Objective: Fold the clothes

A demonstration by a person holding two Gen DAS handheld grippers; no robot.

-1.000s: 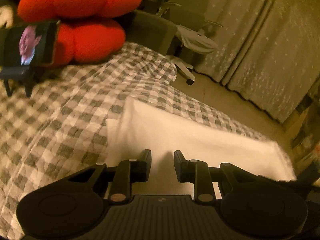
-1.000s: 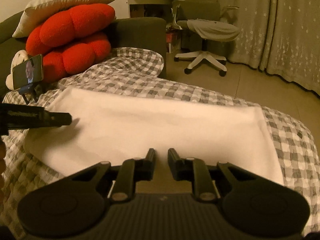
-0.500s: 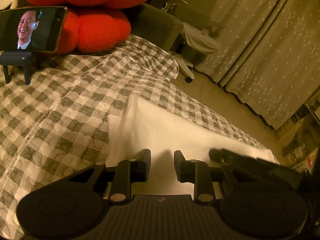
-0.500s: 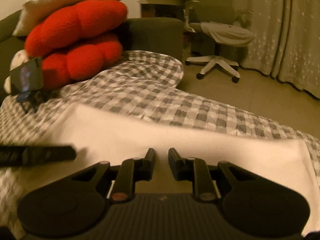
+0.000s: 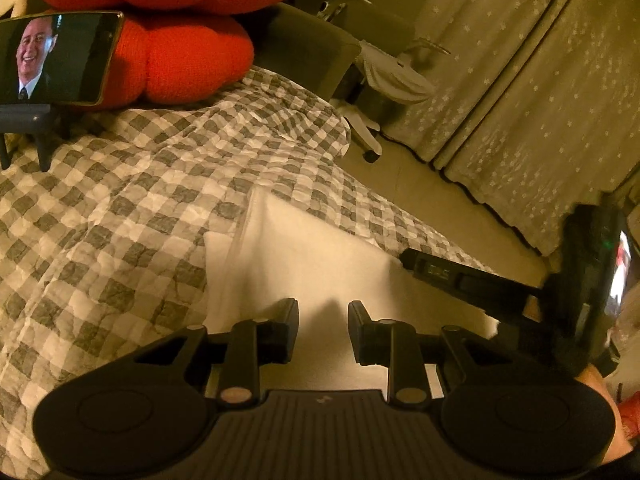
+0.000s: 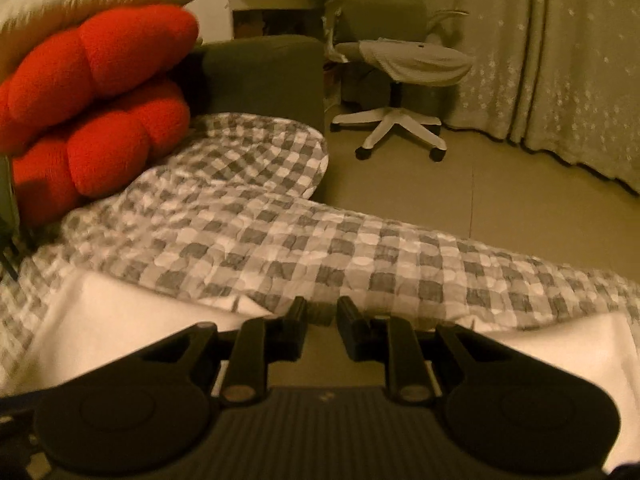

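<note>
One white cloth [image 5: 312, 264] lies flat on the checked quilt [image 5: 120, 208], one folded edge showing at its left. The left gripper [image 5: 323, 320] hangs over it with jaws parted, holding nothing. The right gripper [image 6: 322, 312] sits low at the cloth's far edge, jaws also apart and empty. Two red cushions [image 6: 92, 92] are stacked behind one phone [image 5: 56, 60]; one chair [image 6: 400, 72] stands by the curtain [image 6: 560, 60].

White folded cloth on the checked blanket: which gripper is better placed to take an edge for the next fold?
Probably the left gripper: open, directly over the white folded cloth. The right gripper, also open, points past its far edge at the grey checked blanket.
</note>
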